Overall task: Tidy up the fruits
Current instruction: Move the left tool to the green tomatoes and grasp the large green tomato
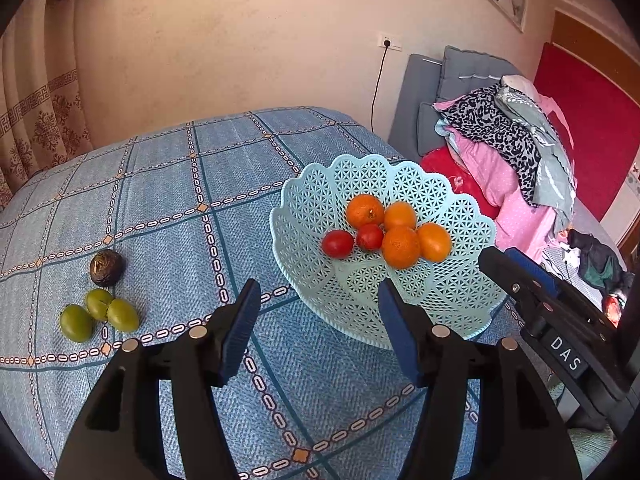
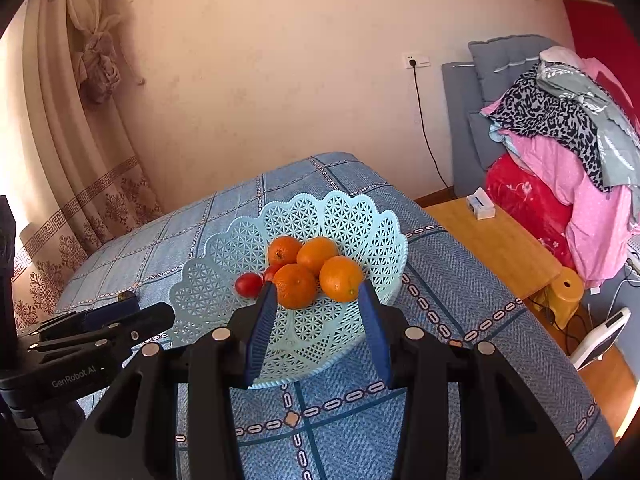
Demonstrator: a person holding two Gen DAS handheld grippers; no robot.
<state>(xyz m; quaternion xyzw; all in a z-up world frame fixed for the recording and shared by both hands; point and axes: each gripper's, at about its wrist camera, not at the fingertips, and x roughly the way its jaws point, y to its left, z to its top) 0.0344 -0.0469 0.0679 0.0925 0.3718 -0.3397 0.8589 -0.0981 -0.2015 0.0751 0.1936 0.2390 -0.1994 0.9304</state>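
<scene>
**Ana:** Left wrist view, starting at the left edge: what lies on the blue checked tablecloth [image 1: 168,184]?

**Ben:** At lower left, three small green oval fruits [image 1: 100,314] sit touching each other, and a dark brown wrinkled round fruit [image 1: 106,267] sits just above them, close to the top green one.

**Ana:** And moving toward the centre?

**Ben:** The left gripper [image 1: 316,328] fills the bottom of the frame, black arms with blue ribbed pads. Its jaws are spread wide, with nothing between them but cloth.

**Ana:** To the right of that?

**Ben:** A pale blue lattice plastic basket with a scalloped rim [image 1: 304,200] stands at centre right. Inside are four oranges [image 1: 400,246] clustered together, with two small red tomatoes [image 1: 338,243] at their left, touching the cluster.

**Ana:** Far right?

**Ben:** The right gripper's black body shows at the lower right edge, beside the basket.

**Ana:** Now the right wrist view, again from the left.

**Ben:** The left gripper's body lies at lower left. The basket sits mid-frame, holding the oranges and tomatoes. The right gripper [image 2: 318,328] is at the basket's near rim, jaws parted and empty. A pile of pink, red and leopard-print bedding [image 2: 560,168] fills the right side.
</scene>
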